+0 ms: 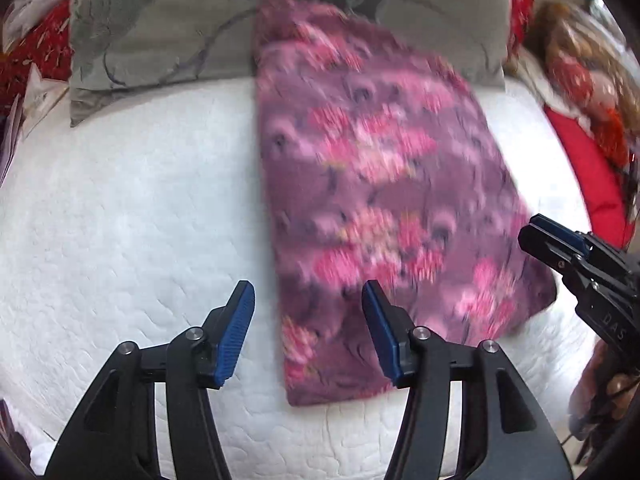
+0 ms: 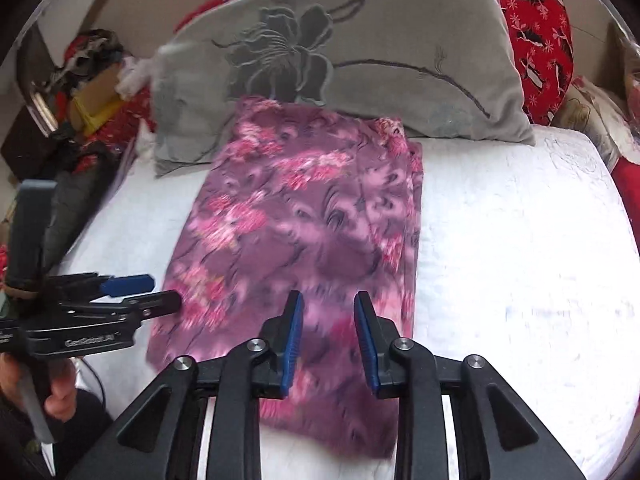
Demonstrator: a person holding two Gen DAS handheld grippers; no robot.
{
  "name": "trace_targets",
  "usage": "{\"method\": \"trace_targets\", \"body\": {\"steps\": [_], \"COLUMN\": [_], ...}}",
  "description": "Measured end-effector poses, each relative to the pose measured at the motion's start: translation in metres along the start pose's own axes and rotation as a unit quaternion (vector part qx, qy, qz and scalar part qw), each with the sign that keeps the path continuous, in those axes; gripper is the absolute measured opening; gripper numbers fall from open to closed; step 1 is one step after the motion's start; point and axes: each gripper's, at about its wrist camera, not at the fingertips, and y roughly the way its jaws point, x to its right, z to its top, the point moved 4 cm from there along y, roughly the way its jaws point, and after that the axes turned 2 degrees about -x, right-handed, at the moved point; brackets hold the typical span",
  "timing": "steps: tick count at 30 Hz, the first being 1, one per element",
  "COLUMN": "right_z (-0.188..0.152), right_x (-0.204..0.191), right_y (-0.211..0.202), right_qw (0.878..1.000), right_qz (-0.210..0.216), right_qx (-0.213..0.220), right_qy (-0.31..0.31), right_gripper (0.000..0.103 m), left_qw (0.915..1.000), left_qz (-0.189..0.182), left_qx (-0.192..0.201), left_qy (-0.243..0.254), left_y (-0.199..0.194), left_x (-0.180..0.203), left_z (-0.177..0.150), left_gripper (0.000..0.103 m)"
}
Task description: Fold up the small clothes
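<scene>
A purple garment with pink flowers [image 1: 372, 184] lies folded into a long strip on the white quilted bed [image 1: 120, 220]; its far end rests against the grey pillow. It also shows in the right wrist view [image 2: 304, 216]. My left gripper [image 1: 308, 296] is open and empty, just above the garment's near left edge; it also shows at the left of the right wrist view [image 2: 160, 292]. My right gripper [image 2: 328, 304] is open and empty above the garment's near end; it also shows at the right of the left wrist view [image 1: 540, 232].
A grey pillow with an embroidered flower [image 2: 360, 60] lies at the head of the bed [image 2: 520, 240]. Red patterned cushions [image 2: 532, 32] and red fabric [image 1: 592, 168] lie to the right. Cluttered items [image 2: 88, 92] stand left of the bed.
</scene>
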Motion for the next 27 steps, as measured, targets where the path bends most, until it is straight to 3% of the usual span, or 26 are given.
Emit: {"method": "trace_targets", "body": {"steps": [2, 3, 4, 9, 14, 18, 21, 23, 25, 27], "right_z": [-0.022, -0.031, -0.034, -0.028, 0.001, 0.035, 0.064, 0.072, 0.07, 0.076], "right_x": [0.004, 0.007, 0.005, 0.003, 0.015, 0.022, 0.024, 0.027, 0.034, 0.039], "right_y": [0.016, 0.022, 0.017, 0.002, -0.001, 0.004, 0.019, 0.039, 0.071, 0.067], "right_qw": [0.999, 0.999, 0.999, 0.999, 0.999, 0.998, 0.995, 0.996, 0.996, 0.996], "right_qz": [-0.02, -0.024, -0.024, -0.015, -0.009, 0.001, 0.011, -0.003, -0.034, -0.023], "right_qx": [-0.036, -0.047, -0.029, -0.031, -0.005, 0.027, 0.046, 0.038, -0.012, 0.007], "right_qy": [0.007, 0.009, 0.005, 0.02, 0.045, 0.064, 0.083, 0.086, 0.079, 0.091], "right_gripper": [0.036, 0.036, 0.036, 0.036, 0.036, 0.038, 0.038, 0.037, 0.04, 0.047], "left_qw": [0.9997, 0.9998, 0.9998, 0.9997, 0.9996, 0.9971, 0.9966, 0.9966, 0.9953, 0.9932], "left_qz": [0.012, 0.014, 0.015, 0.019, -0.014, -0.052, -0.043, -0.036, -0.057, -0.086], "left_qx": [-0.023, -0.014, -0.012, -0.017, -0.019, 0.012, 0.013, -0.01, -0.024, -0.015], "left_qy": [0.002, -0.006, -0.007, -0.002, -0.014, -0.054, -0.07, -0.074, -0.076, -0.077], "left_y": [0.014, 0.014, 0.012, 0.007, -0.003, -0.016, -0.004, 0.018, 0.029, 0.023], "left_x": [0.003, 0.003, 0.003, 0.008, 0.006, -0.01, -0.021, -0.026, -0.03, -0.036], "left_z": [-0.012, -0.013, -0.013, -0.008, 0.003, 0.047, 0.074, 0.085, 0.088, 0.096], "left_gripper": [0.055, 0.055, 0.055, 0.055, 0.055, 0.055, 0.055, 0.055, 0.059, 0.059]}}
